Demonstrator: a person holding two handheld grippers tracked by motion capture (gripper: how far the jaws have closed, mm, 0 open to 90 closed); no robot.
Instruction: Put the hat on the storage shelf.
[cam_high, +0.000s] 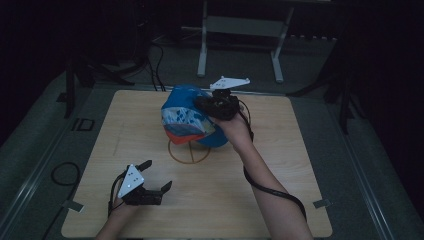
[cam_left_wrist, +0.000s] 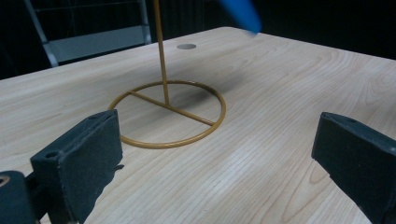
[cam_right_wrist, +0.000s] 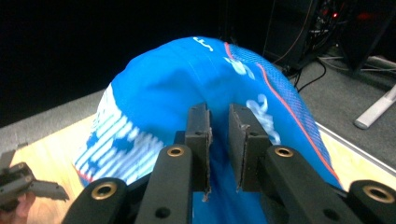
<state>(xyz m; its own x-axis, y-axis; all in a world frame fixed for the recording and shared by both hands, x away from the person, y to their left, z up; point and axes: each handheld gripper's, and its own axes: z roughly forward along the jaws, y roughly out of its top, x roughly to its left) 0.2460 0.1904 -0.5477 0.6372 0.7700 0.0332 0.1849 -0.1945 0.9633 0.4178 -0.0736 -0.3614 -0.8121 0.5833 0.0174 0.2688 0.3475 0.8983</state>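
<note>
- Left gripper (cam_high: 159, 176) rests low on the near-left of the wooden table (cam_high: 280, 200), jaws spread wide and holding nothing; in the left gripper view the bare tabletop lies between them
- Ahead of it stands the thin gold wire stand (cam_left_wrist: 167, 112), a ring base with an upright rod, sitting near the table's middle
- The blue cap (cam_high: 187, 116) hangs over that stand, slightly back of centre
- Right gripper (cam_high: 200, 102) is at the cap's crown; its jaws are a narrow gap apart with blue fabric between them, and whether the pads are pinching it I cannot tell
- Risk: if the cap is let go off-centre it may slide off the rod, or a tug on the fabric could tip the light stand
- Light wood table, with grey floor, cables and a white metal frame (cam_high: 240, 30) behind in a dark room
</note>
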